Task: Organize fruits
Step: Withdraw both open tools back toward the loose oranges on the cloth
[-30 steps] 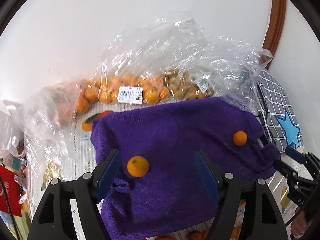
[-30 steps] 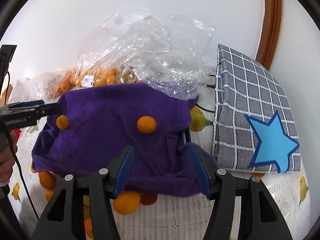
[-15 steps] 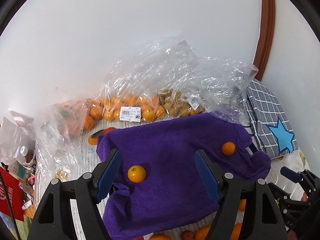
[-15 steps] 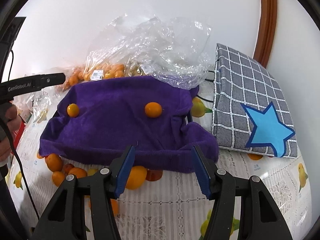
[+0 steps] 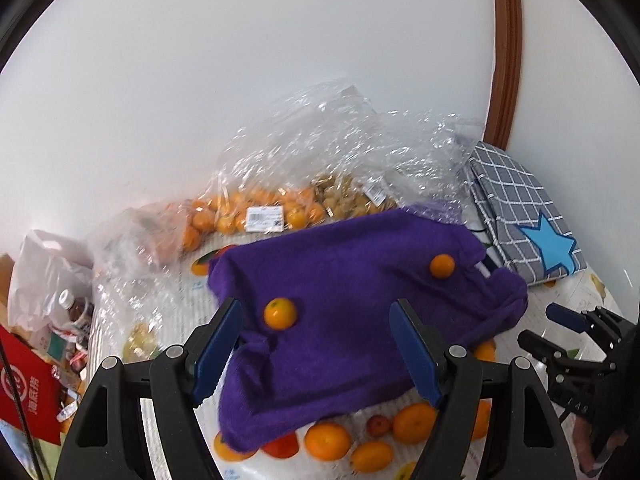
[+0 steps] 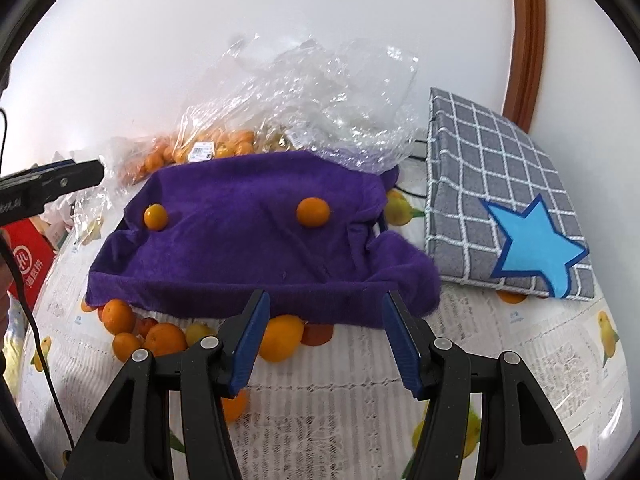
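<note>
Left gripper (image 5: 316, 344): hovering above the near left part of the towel; jaws standing apart with nothing between them; blue pads (image 5: 218, 344) touching no fruit.
Right gripper (image 6: 325, 338): hanging over the table in front of the towel's near edge; jaws spread and gripping nothing; showing also at the right edge of the left wrist view.
Towel (image 6: 248, 248): purple; lying draped over something raised, its edges sagging down to the table; what is under it cannot be told.
Left orange (image 5: 280, 313): sitting on the towel, just ahead of the left gripper's left finger.
Right orange (image 5: 442, 266): sitting on the towel toward its far right corner, well apart from the other.
Loose fruit (image 6: 280, 338): oranges and a few reddish pieces lying on the table along the towel's near edge, some partly under it.
Bags (image 5: 304, 184): clear plastic, crumpled, lying behind the towel against the wall; holding small oranges and paler fruit; one showing a white label.
Cushion (image 6: 500, 200): grey check with a blue star; lying right of the towel.
Table (image 6: 340, 420): wearing a white fruit-print cover.
Red box (image 5: 24, 392): standing at far left beside a white bag.
</note>
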`<state>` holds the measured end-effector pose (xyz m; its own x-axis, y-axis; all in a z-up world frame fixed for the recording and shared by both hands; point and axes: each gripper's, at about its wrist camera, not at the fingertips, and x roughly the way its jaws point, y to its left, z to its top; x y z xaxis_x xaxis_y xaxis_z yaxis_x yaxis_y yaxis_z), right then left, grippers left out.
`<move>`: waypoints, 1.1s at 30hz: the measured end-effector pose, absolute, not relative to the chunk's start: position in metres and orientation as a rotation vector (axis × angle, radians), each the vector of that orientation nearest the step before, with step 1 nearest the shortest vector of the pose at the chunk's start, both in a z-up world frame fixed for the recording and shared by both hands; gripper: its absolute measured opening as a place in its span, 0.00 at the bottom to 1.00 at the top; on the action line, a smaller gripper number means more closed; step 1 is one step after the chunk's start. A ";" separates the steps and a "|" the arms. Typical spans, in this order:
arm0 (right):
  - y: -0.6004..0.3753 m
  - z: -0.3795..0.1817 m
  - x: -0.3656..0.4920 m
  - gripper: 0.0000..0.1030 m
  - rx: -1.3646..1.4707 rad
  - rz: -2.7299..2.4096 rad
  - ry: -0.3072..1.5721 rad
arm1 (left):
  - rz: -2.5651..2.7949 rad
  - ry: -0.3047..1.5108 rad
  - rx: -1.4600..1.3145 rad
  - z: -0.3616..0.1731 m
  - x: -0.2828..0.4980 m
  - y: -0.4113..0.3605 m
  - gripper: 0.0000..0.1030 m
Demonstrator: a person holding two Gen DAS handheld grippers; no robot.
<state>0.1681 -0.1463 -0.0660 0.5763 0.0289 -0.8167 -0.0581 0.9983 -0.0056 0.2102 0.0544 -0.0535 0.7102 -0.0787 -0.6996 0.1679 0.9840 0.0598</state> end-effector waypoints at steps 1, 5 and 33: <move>-0.145 -0.068 0.167 0.57 -0.031 0.057 0.959 | -0.131 0.772 0.116 -0.055 0.207 0.058 0.72; -0.138 -0.074 0.164 0.57 -0.032 0.086 0.972 | -0.121 0.790 0.073 -0.067 0.195 0.077 0.72; -0.125 -0.095 0.130 0.38 -0.020 0.183 1.006 | -0.005 0.923 -0.221 -0.147 0.131 0.160 0.65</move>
